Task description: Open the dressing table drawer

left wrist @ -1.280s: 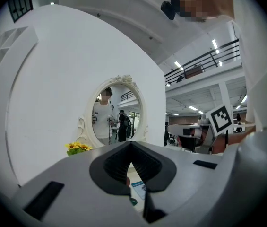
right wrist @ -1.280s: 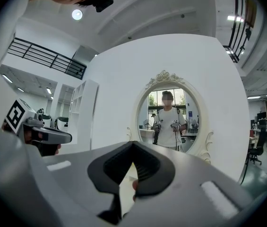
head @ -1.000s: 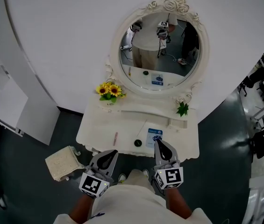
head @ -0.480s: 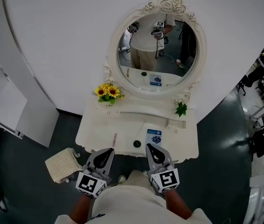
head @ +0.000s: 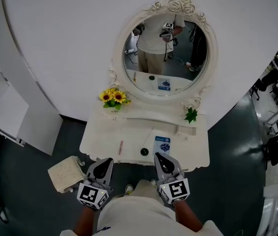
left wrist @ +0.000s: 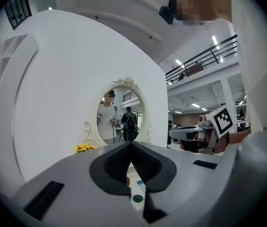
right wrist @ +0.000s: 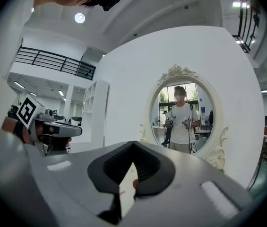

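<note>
The white dressing table (head: 107,132) stands against the curved wall under an oval mirror (head: 164,58). Its drawer front lies below the near edge (head: 134,164) and is hidden from above. My left gripper (head: 107,161) hovers shut and empty just short of that edge, left of centre. My right gripper (head: 159,157) is shut and empty over the edge, right of centre. In the left gripper view the jaws (left wrist: 131,144) meet at a point, aimed at the mirror (left wrist: 121,116). The right gripper's jaws (right wrist: 133,144) meet likewise, facing the mirror (right wrist: 183,112).
On the tabletop lie a pink pen (head: 121,147), a dark round lid (head: 144,151) and a blue card (head: 163,144); sunflowers (head: 113,97) and a green sprig (head: 191,114) stand at the back. A beige stool (head: 66,173) sits on the floor at left. White shelving (head: 1,102) stands further left.
Both grippers have shifted a little to the left along the table's near edge, the left one also drawing slightly back. Both stay shut.
</note>
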Demonstrator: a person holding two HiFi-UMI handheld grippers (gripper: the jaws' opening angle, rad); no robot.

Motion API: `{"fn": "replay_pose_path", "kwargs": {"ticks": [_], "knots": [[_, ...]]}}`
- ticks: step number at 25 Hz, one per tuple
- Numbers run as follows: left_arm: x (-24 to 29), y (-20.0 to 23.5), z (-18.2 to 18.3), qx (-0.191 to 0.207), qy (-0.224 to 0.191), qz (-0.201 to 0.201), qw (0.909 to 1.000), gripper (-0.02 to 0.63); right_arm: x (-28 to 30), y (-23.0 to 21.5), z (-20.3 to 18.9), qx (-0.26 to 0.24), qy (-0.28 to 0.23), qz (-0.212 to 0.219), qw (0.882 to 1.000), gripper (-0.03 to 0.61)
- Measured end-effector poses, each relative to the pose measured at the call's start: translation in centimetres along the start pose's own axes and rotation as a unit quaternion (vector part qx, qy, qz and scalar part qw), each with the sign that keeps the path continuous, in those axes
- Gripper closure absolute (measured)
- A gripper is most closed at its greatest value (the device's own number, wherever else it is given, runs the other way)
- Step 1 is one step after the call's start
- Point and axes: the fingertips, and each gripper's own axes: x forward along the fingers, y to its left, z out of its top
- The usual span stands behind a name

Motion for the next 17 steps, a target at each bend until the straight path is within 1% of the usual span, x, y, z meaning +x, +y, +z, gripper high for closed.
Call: {"fn": "replay_pose_path", "kwargs": {"ticks": [4,7,10,14,17], "knots": [[0.3,-0.1,0.1,-0.003,-0.004,0.0,1.0,0.606,-0.1,-0.3,0.3,-0.008,-0.001,-0.006,1.0,0.568],[0.6,0.0,-0.2,-0.008,-0.011,-0.001,0.9999,0.606,-0.3,-0.7,0.4,-0.017,-0.003,-0.021,1.0,0.568],[1.4,-0.1,-0.4,-0.01,-0.014,-0.006,0.9998,0.606,-0.7,-1.8,0.4,-0.006,-0.004,-0.045,0.999,0.568],[2.1,-0.5,-0.4,-0.007,-0.014,-0.017,0.9997,0.606,-1.1,-2.8,0.0,-0.011,0.009,-0.066,0.998,0.568],[2.7,-0.9,-0.2,-0.005,-0.015,-0.025,0.9996,0.606,-1.4,-3.6,0.2,0.002,0.0,-0.078,0.997,0.568]]}}
